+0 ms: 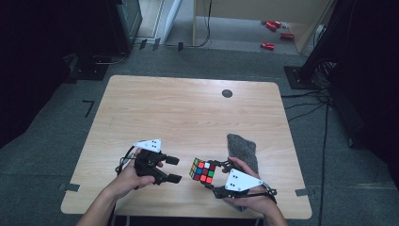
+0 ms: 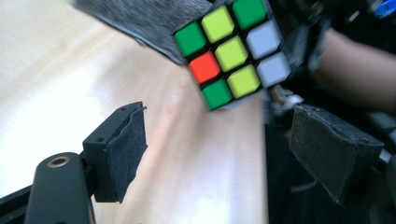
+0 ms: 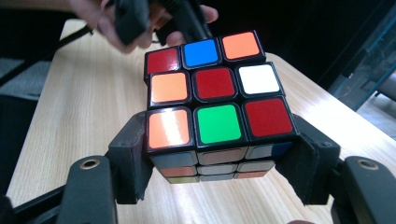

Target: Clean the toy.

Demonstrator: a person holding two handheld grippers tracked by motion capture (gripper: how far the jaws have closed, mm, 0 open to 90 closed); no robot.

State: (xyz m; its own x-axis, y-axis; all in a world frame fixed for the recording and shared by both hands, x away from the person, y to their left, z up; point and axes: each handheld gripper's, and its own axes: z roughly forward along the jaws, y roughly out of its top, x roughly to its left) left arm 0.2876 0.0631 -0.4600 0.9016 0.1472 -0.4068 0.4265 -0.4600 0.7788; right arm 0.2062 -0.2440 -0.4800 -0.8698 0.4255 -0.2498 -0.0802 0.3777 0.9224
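the right gripper point(image 1: 212, 179) had hold of a scrambled puzzle cube point(image 1: 203, 170), its two padded jaws pressed against opposite sides of the cube's lowest layer and spread about as wide as the cube itself. in the right gripper view the cube point(image 3: 217, 100) sat squarely between those jaws, with its upper face turned to the camera: red, blue and orange along the far row, orange, red and white in the middle row, orange, green and red nearest. in the high view the cube was held just above the wooden table point(image 1: 188, 113), near the front edge and a little right of the middle, with a grey cloth point(image 1: 243, 149) lying on the table just beyond the right hand point(image 1: 254, 197). the left gripper point(image 1: 171, 169) stood a short way to the left of the cube, apart from it, with its jaws wide open and nothing between them. the left gripper view showed that gripper's dark pads point(image 2: 123, 149) well apart over bare tabletop, and the cube point(image 2: 233, 53) farther off and above them, clear of both pads, showing green, yellow, red and white stickers. the left hand point(image 1: 129, 176) gripped the tool's handle, and the cable looped off behind it. a small dark round mark point(image 1: 227, 93) sat near the table's far edge
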